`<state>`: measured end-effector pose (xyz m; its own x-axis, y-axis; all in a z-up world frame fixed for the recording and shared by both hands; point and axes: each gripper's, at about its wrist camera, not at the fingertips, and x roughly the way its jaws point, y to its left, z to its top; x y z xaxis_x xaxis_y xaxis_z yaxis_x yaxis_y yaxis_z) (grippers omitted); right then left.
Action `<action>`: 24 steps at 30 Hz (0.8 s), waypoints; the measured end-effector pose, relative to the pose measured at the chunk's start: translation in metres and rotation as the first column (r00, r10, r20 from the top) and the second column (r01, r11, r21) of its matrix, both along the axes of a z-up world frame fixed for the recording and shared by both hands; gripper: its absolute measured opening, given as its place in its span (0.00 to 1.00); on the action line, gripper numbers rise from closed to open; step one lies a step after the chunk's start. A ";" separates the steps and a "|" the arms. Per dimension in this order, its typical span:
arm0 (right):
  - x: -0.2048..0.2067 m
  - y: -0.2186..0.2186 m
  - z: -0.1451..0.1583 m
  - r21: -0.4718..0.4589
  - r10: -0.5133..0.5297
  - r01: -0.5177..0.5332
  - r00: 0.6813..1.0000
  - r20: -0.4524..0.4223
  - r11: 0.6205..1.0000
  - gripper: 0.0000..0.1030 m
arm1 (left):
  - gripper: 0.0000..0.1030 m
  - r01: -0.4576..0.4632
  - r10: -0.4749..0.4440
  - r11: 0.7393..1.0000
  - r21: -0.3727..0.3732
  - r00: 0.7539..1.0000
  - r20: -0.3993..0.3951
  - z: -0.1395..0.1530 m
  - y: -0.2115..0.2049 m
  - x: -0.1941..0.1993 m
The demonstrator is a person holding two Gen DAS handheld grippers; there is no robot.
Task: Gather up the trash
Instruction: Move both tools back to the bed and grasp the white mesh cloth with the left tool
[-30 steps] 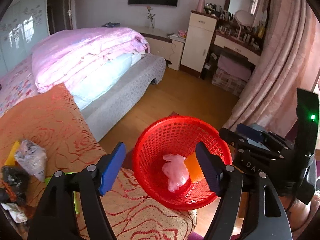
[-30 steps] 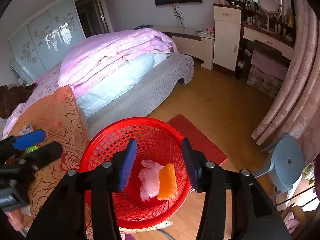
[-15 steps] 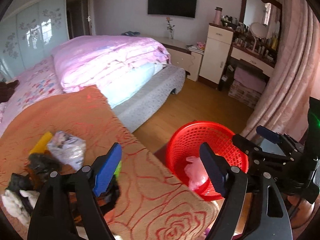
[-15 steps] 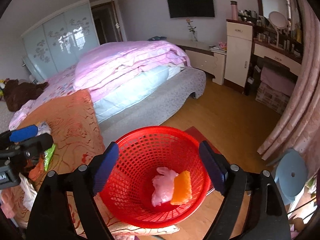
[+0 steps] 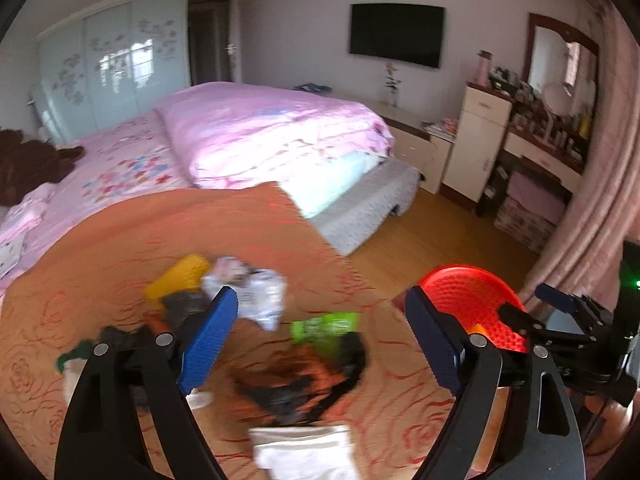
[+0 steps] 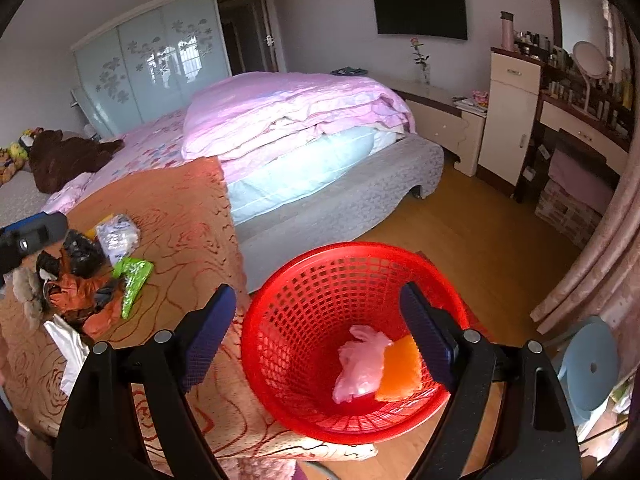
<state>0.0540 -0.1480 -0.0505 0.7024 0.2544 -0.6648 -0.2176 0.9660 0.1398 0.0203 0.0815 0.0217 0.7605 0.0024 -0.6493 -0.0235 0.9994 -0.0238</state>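
Observation:
A red mesh basket (image 6: 304, 312) stands at the edge of an orange patterned cloth (image 6: 188, 216). It holds a pink plastic bag (image 6: 360, 364) and an orange piece (image 6: 400, 368). My right gripper (image 6: 320, 340) is open and empty above the basket. My left gripper (image 5: 324, 340) is open and empty above a trash pile on the cloth: a green wrapper (image 5: 324, 326), a black and orange bag (image 5: 304, 380), a white wrapper (image 5: 260, 292), a yellow item (image 5: 176, 276) and white paper (image 5: 304, 448). The pile also shows in the right wrist view (image 6: 80, 280).
A bed with pink quilts (image 6: 296, 108) lies behind the cloth. A dresser with mirror (image 6: 580, 120) and pink curtains (image 6: 600, 264) are at the right. A blue stool (image 6: 592, 364) stands by the basket on the wood floor (image 6: 480, 232).
My left gripper has swung left from the basket to over the trash pile. My right gripper has opened wider and pulled back a little above the basket.

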 end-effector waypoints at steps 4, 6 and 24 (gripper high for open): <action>-0.003 0.007 0.001 0.007 0.011 -0.011 1.000 -0.002 1.000 0.80 | 0.80 -0.060 0.060 0.998 0.018 0.998 -0.001 -0.003 0.027 -0.009; -0.003 0.011 0.001 0.009 0.020 -0.020 1.000 -0.004 1.000 0.80 | 0.80 -0.089 0.089 0.996 0.019 0.996 -0.005 -0.004 0.040 -0.013; -0.006 0.060 0.001 0.023 0.135 -0.134 0.990 -0.037 0.991 0.83 | 0.80 -0.335 0.335 0.940 -0.057 0.942 -0.018 0.000 0.173 -0.073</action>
